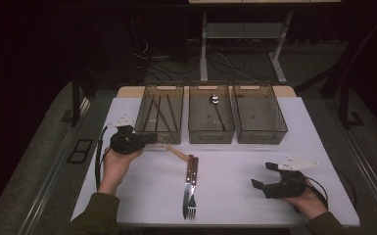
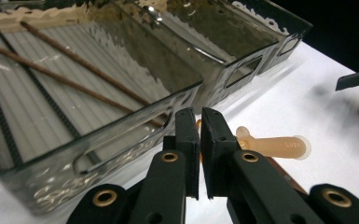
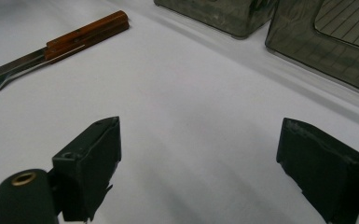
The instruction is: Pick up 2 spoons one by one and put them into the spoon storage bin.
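My left gripper (image 1: 152,140) (image 2: 200,119) hangs just in front of the left bin (image 1: 157,136) (image 2: 121,154), shut on a pale orange plastic utensil (image 1: 176,152) (image 2: 275,145). The utensil's free end sticks out to the right, sloping down toward the table. Several dark and brown chopsticks (image 1: 160,112) (image 2: 74,79) lie in that bin. A knife and a fork (image 1: 190,185) with wooden handles (image 3: 86,32) lie side by side on the white table. At the table's front right my right gripper (image 1: 263,175) (image 3: 200,135) stands open with nothing between its jaws.
A middle bin (image 1: 210,137) holds a metal spoon (image 1: 216,106). To its right stands a third bin (image 1: 262,138) with nothing showing in it. The three bins line the table's far edge. White tabletop (image 1: 235,166) lies between the two hands.
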`<state>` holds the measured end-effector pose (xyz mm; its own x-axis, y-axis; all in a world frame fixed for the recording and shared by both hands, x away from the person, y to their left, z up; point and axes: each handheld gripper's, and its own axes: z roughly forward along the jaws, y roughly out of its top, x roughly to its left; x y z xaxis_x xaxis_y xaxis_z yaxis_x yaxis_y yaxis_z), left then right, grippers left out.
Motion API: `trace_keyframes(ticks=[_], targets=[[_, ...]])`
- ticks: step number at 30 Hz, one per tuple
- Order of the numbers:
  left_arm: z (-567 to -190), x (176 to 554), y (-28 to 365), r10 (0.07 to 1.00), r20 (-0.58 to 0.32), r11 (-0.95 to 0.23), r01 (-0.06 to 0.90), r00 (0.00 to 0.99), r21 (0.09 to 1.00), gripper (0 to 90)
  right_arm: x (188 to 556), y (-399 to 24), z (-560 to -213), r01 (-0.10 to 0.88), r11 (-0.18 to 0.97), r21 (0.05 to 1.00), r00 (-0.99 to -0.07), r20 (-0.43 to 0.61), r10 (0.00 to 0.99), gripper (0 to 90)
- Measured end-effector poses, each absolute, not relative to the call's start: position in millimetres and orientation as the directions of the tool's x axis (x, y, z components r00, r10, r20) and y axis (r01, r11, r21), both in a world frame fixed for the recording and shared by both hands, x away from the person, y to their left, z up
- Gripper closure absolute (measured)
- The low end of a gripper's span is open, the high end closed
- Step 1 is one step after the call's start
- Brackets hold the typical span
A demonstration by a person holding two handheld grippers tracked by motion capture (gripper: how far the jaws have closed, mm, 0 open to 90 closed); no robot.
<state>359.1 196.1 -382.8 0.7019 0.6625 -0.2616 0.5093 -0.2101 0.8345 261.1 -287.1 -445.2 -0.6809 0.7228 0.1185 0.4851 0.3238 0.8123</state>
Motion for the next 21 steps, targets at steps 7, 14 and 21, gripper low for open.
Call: trace_keyframes(ticks=[7,14,21], targets=[[-372,365,181,0.635,-0.267,-0.200,0.488,0.725,0.850,85.8,261,-288,-445,0.486,0.322,0.813,-0.680,0.119,0.724,13.9],[-363,374,161,0.608,-0.268,-0.197,0.469,0.748,0.861,85.8,261,-288,-445,0.484,0.319,0.815,-0.678,0.119,0.725,13.9],[-348,387,141,0.582,-0.275,-0.175,0.448,0.765,0.877,85.8,260,-289,-444,0.484,0.311,0.818,-0.677,0.126,0.725,13.9]])
